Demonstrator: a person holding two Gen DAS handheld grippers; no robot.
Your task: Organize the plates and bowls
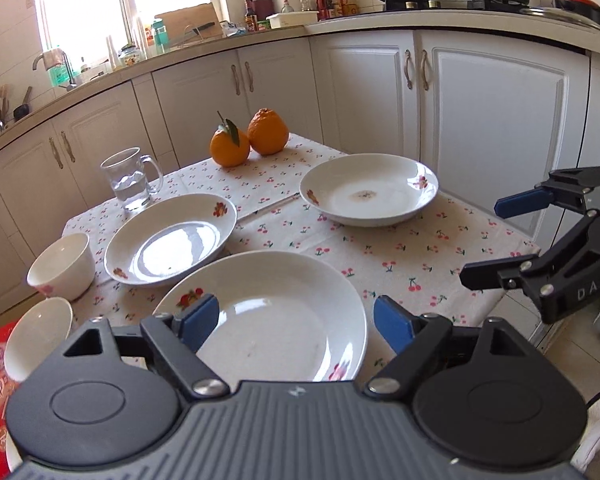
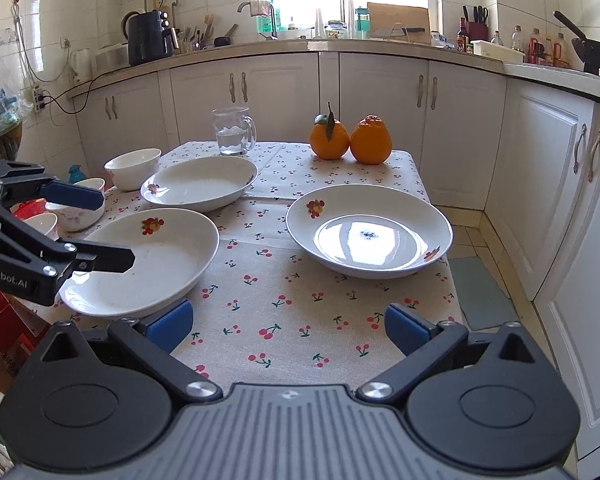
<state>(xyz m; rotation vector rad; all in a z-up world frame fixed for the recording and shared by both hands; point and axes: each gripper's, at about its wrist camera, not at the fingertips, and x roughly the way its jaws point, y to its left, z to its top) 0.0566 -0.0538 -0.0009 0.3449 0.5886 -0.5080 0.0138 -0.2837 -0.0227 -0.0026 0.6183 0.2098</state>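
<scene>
Plates: three white shallow ones lie apart on the cherry-print desk point(image 2: 300, 320). The near plate point(image 1: 276, 312) sits at the front left, the mid plate point(image 1: 172, 244) behind it, the far plate point(image 1: 370, 190) off to the right. Two bowls point(image 1: 60, 264) stand at the desk's left edge.

They look like glazed ceramic, so I judge them stiff, smooth, fairly heavy and breakable if knocked together. The raised rim is the place to pinch; the glossy well offers no hold.

The left tool point(image 1: 296, 322) hangs over the near plate with its blue pads spread wide to either side and nothing held. The right tool point(image 2: 288, 326) is also wide and empty, over bare cloth in front of the far plate.

The left view alone shows a red box beside the desk, under the nearest bowl. The right view alone shows a third bowl point(image 2: 42, 224) at the left, and a dark speck in the far plate's well, which the left view shows as a brownish smear.
</scene>
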